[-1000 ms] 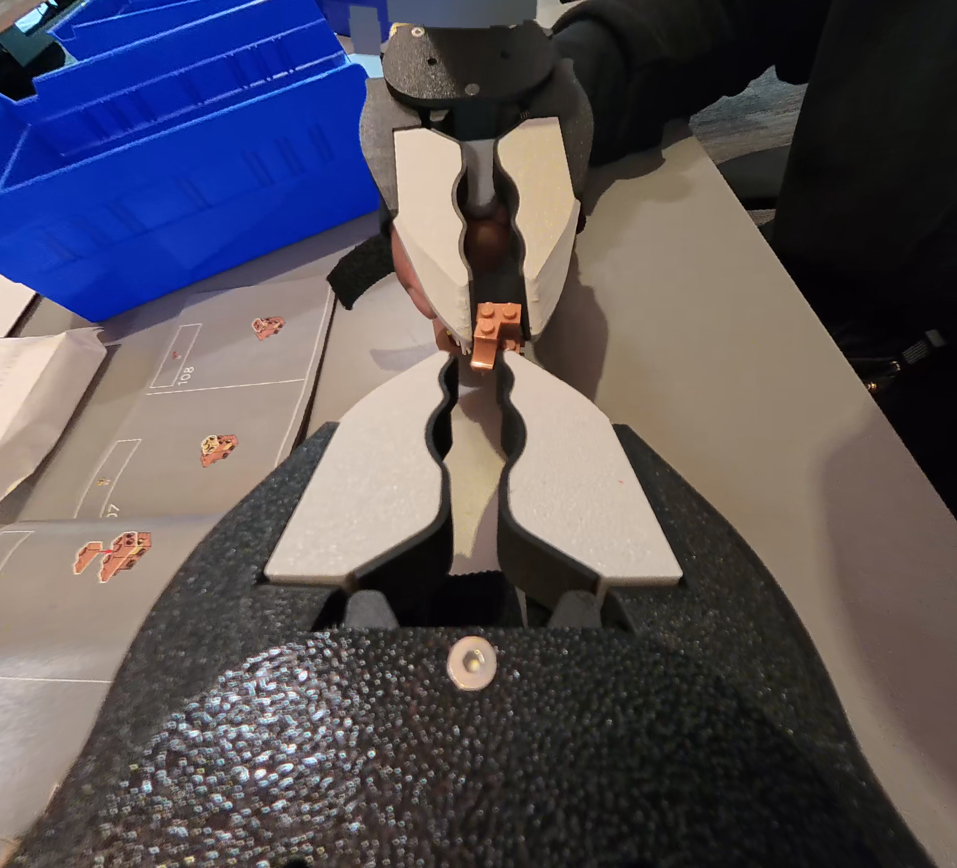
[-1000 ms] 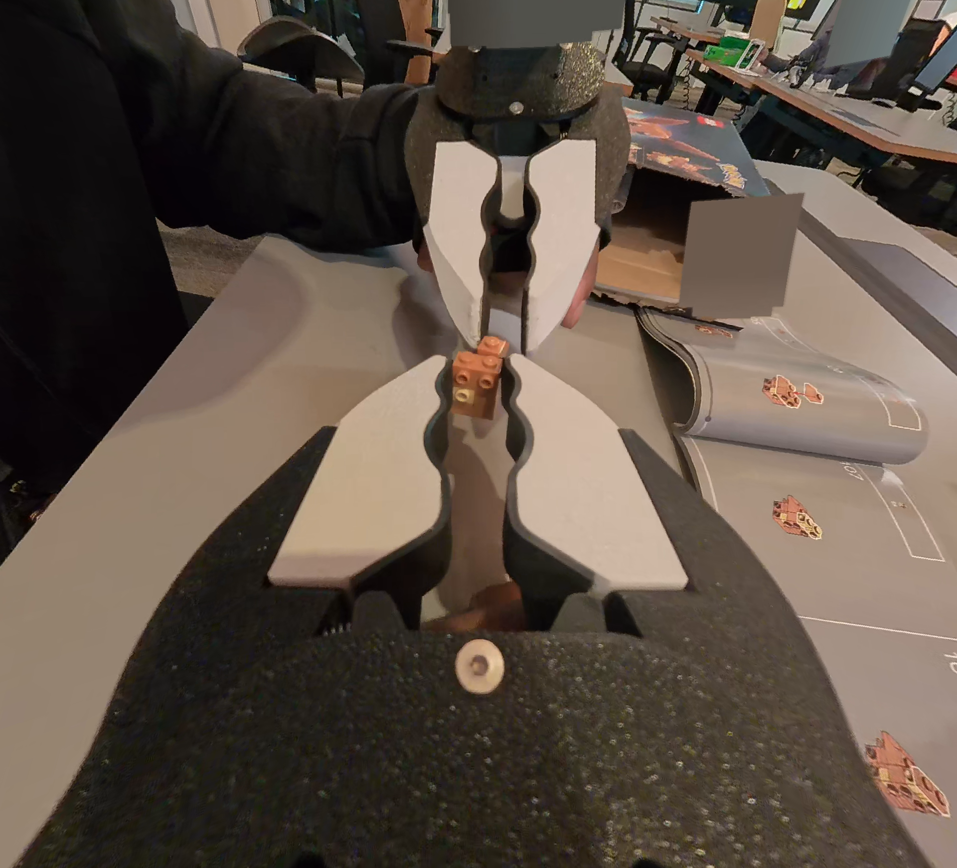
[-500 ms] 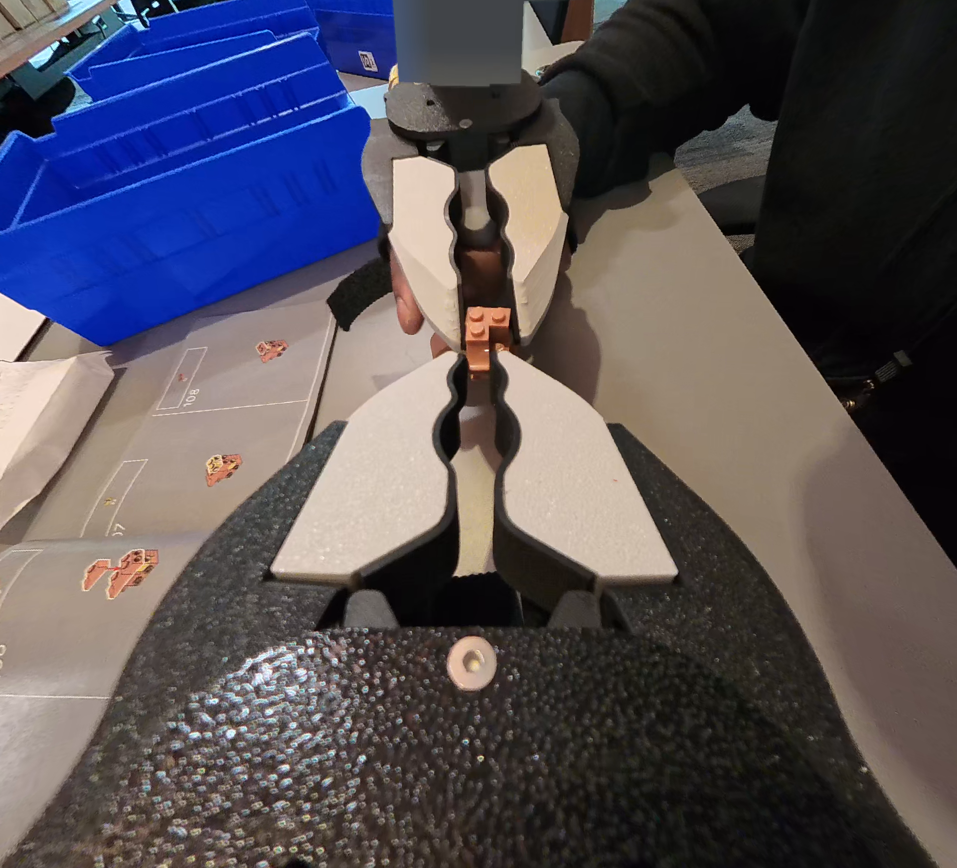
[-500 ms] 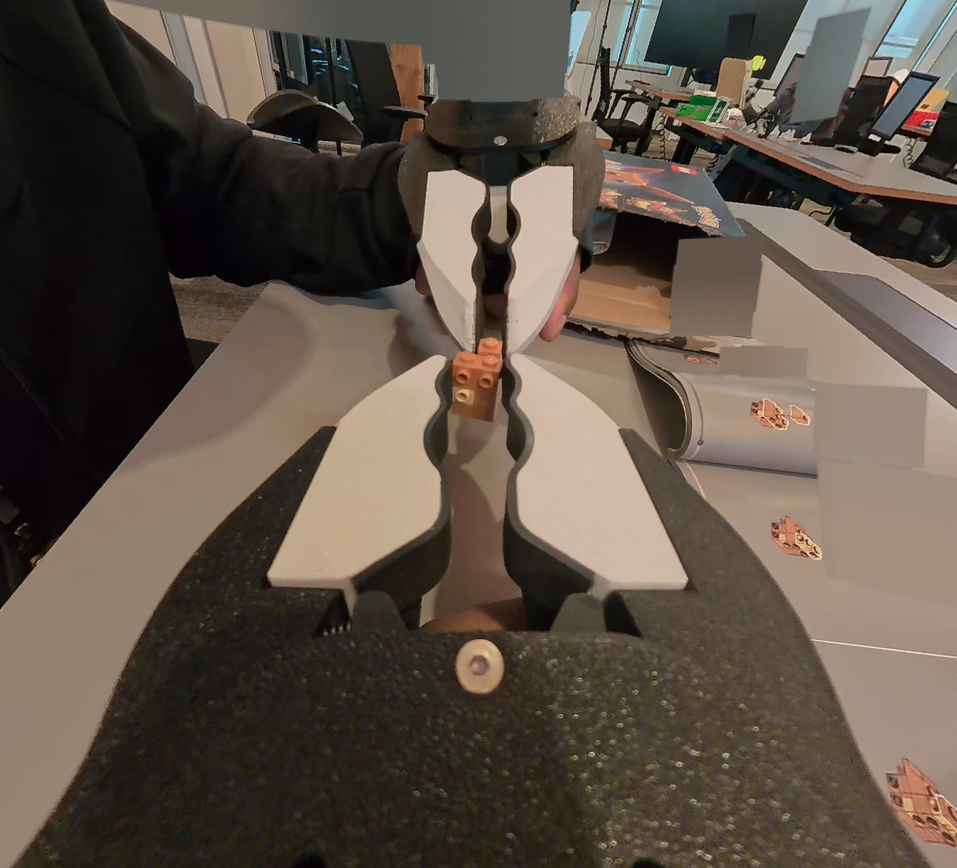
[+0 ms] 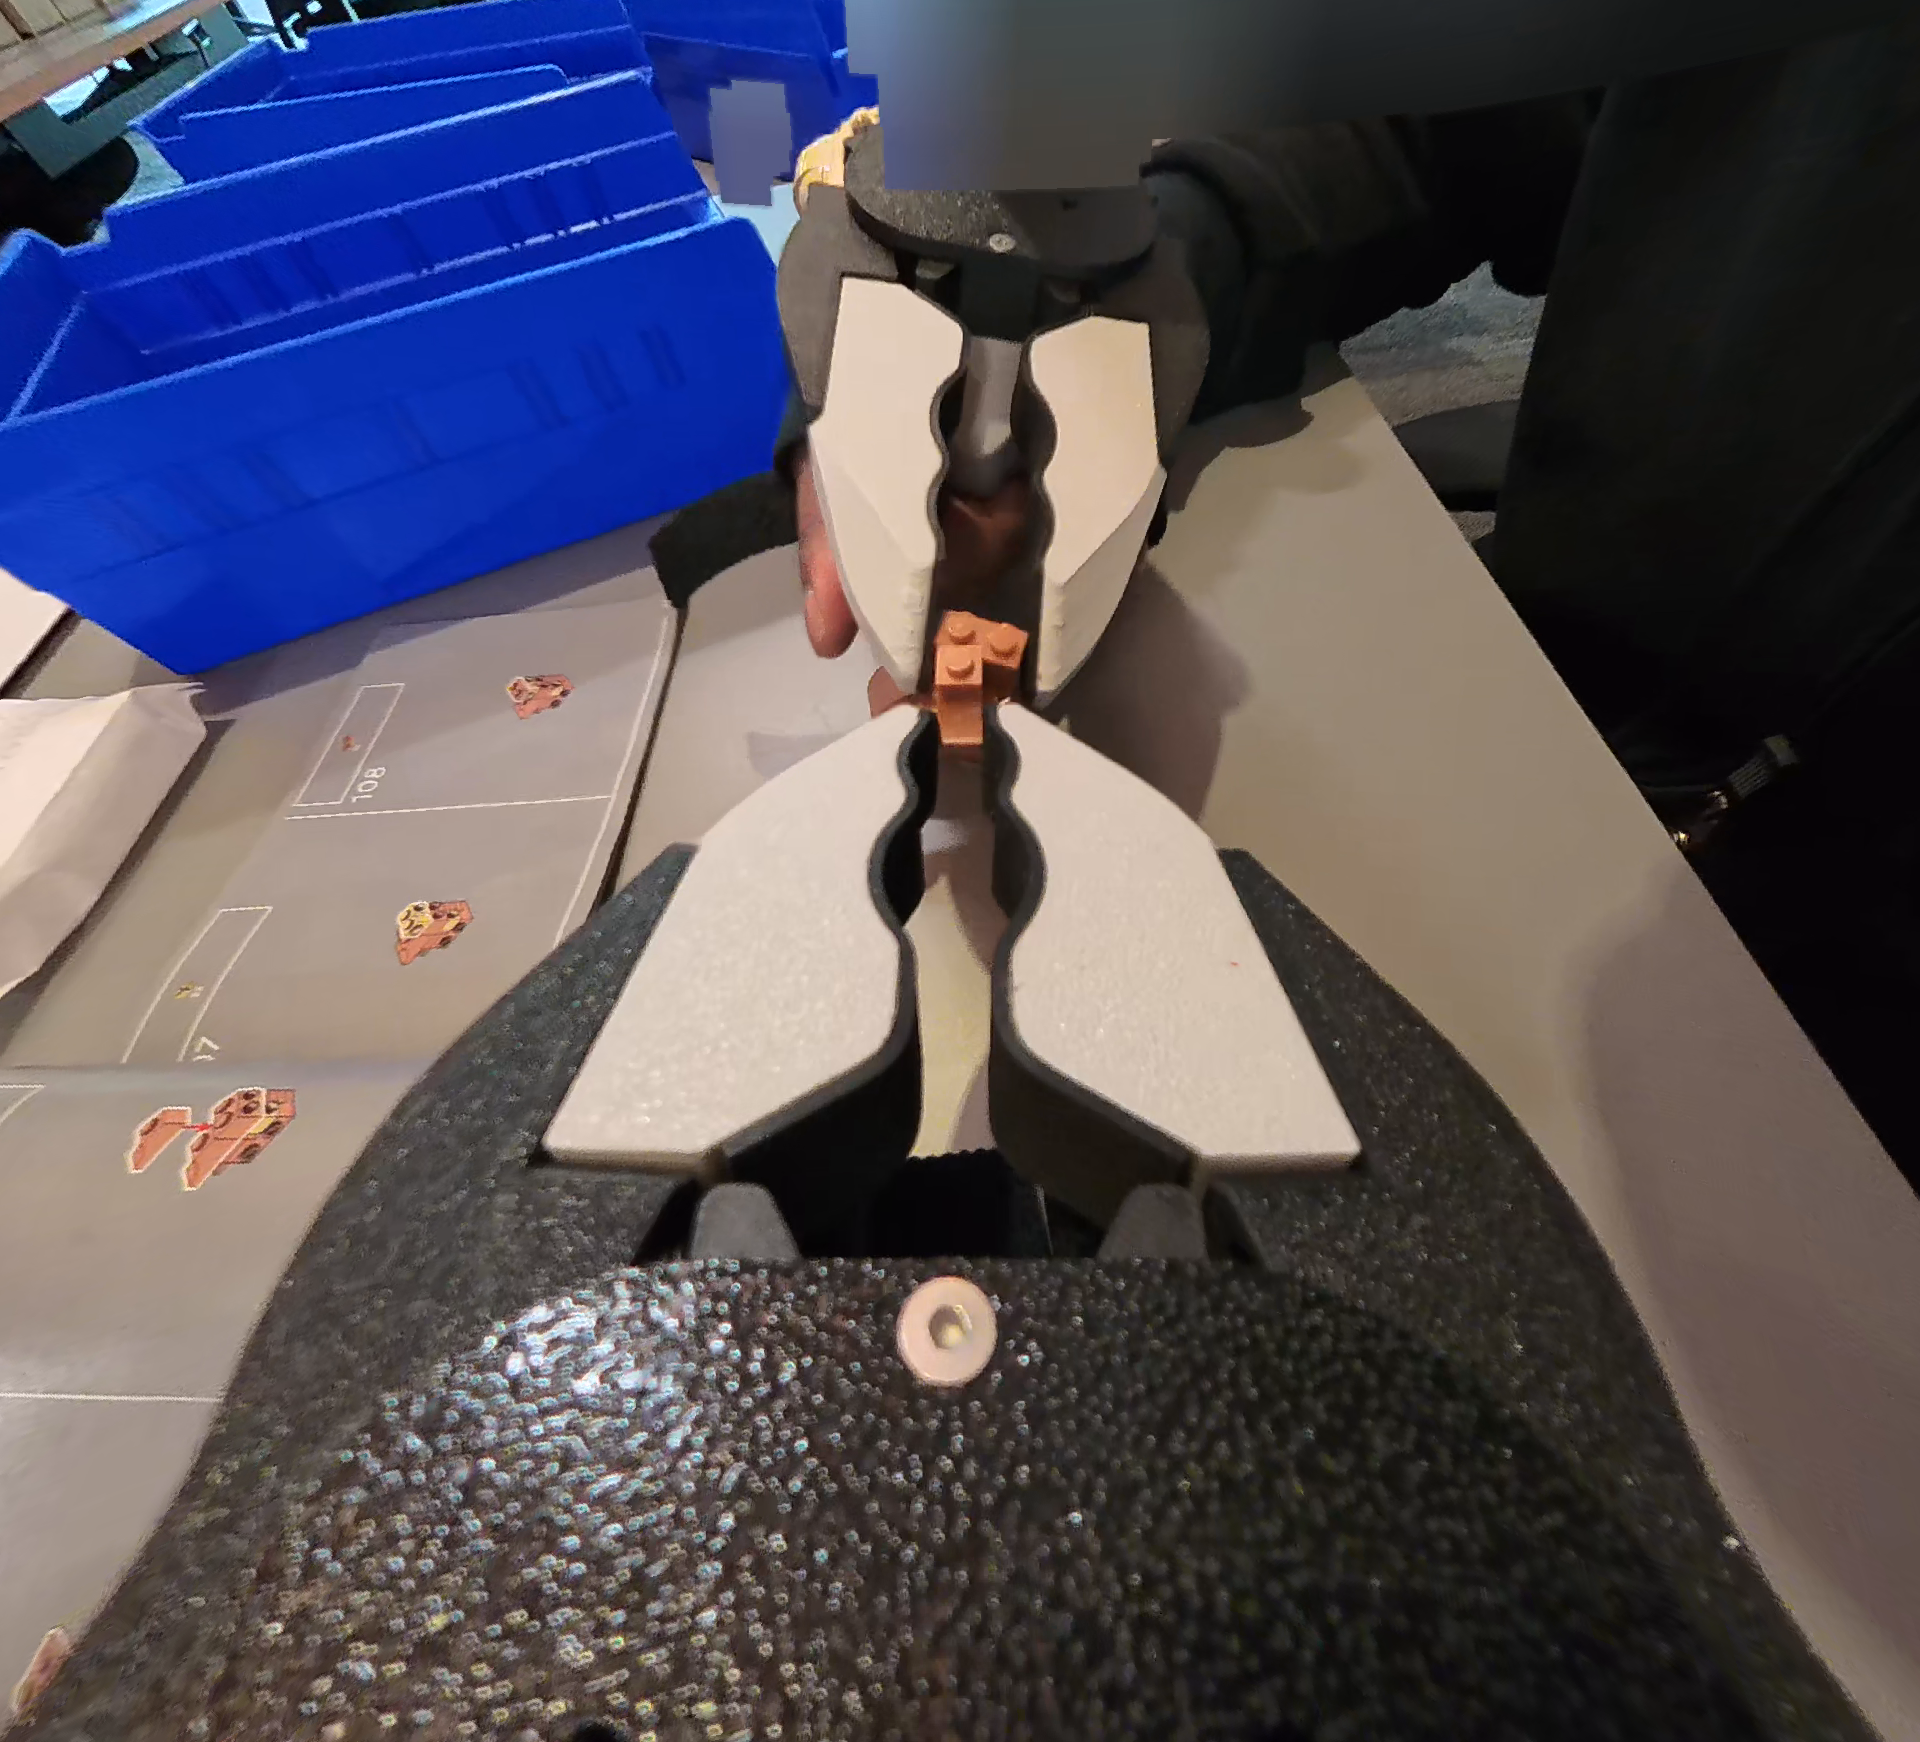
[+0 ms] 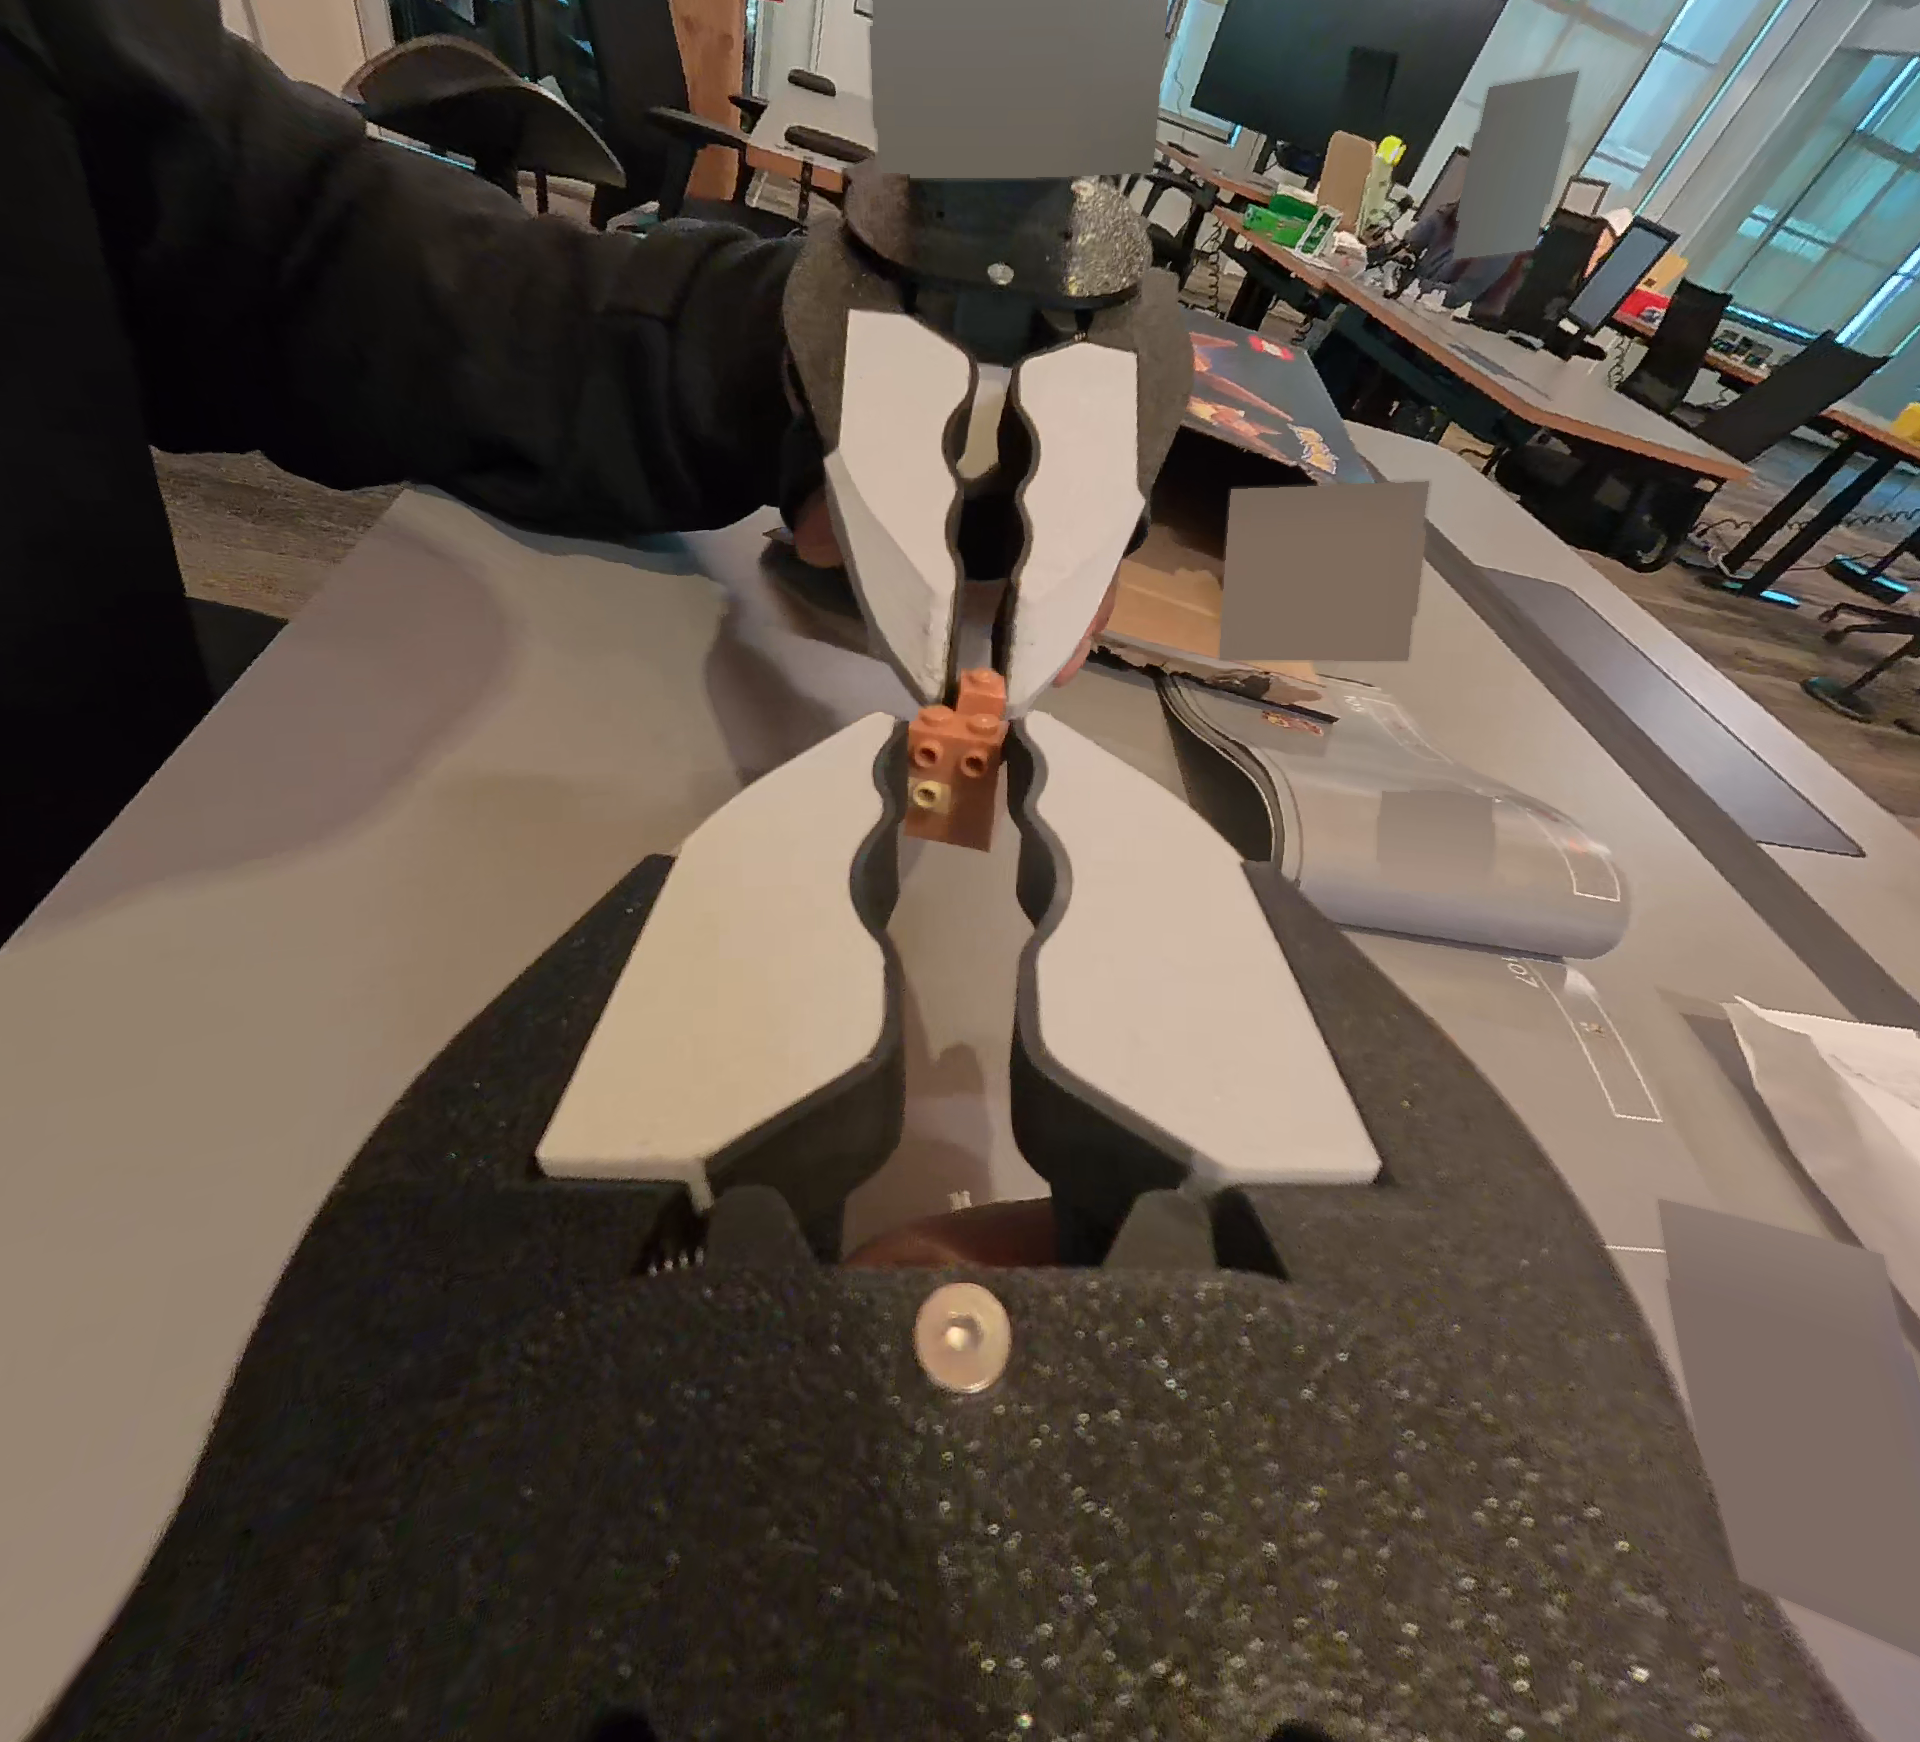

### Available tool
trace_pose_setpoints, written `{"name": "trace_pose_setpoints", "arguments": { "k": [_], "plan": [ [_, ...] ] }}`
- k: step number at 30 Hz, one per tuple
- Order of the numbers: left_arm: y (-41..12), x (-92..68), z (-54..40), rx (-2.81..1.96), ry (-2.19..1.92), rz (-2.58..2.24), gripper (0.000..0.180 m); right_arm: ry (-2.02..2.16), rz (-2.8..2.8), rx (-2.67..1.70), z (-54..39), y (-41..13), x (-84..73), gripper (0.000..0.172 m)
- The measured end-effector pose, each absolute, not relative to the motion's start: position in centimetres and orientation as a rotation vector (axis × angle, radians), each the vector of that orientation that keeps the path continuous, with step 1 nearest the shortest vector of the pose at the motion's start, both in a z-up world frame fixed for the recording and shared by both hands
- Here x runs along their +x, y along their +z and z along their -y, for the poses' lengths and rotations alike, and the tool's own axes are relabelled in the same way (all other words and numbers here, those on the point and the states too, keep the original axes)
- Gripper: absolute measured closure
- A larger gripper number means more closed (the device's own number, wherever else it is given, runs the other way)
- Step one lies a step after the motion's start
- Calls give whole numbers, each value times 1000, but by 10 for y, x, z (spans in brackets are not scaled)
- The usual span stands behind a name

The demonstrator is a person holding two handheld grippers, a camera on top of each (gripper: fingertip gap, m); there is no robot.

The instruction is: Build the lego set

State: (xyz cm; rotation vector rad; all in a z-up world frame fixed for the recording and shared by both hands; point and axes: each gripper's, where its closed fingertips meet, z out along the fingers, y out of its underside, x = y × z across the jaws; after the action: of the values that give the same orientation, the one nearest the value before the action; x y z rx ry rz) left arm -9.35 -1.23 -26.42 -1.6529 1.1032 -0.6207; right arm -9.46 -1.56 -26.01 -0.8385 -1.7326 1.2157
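Observation:
My two grippers meet tip to tip above the grey table (image 5: 1403, 757). My left gripper (image 5: 961, 728) is shut on a small brown brick (image 5: 958, 716); its pads press on the brick's sides. In the right wrist view the left gripper (image 6: 977, 690) comes in from above with that small brick (image 6: 982, 693). My right gripper (image 6: 951, 757) is shut on a brown brick block (image 6: 951, 788) with side studs and one tan stud. In the left wrist view this gripper (image 5: 982, 653) shows at the top. The small brick touches the top of the block.
Blue bins (image 5: 364, 362) stand at the back left. An open instruction booklet (image 5: 416, 809) lies on the table and curls up in the right wrist view (image 6: 1455, 861). A cardboard box (image 6: 1174, 591) and white paper (image 6: 1849, 1100) lie nearby. A person's dark sleeves hold both grippers. Left and right tips are no more than a few centimetres apart.
My left gripper's fingers have narrowed onto the small brown brick. Both grippers have stayed tip to tip and risen a little. The right grasp is unchanged.

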Motion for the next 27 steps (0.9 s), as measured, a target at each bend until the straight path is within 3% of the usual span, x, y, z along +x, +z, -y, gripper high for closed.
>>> {"name": "trace_pose_setpoints", "arguments": {
  "k": [14,18,27],
  "plan": [
    [-357,-107,22,-2067,-444,-1357,172,1211,1829,-870,12,-268,-86,155],
    [-357,-106,25,-2067,-451,-1363,172,1220,1829,-881,11,-268,-86,154],
    [-342,-102,22,-1972,-448,-1347,152,1292,1847,-890,16,-268,-83,154]
  ]
}}
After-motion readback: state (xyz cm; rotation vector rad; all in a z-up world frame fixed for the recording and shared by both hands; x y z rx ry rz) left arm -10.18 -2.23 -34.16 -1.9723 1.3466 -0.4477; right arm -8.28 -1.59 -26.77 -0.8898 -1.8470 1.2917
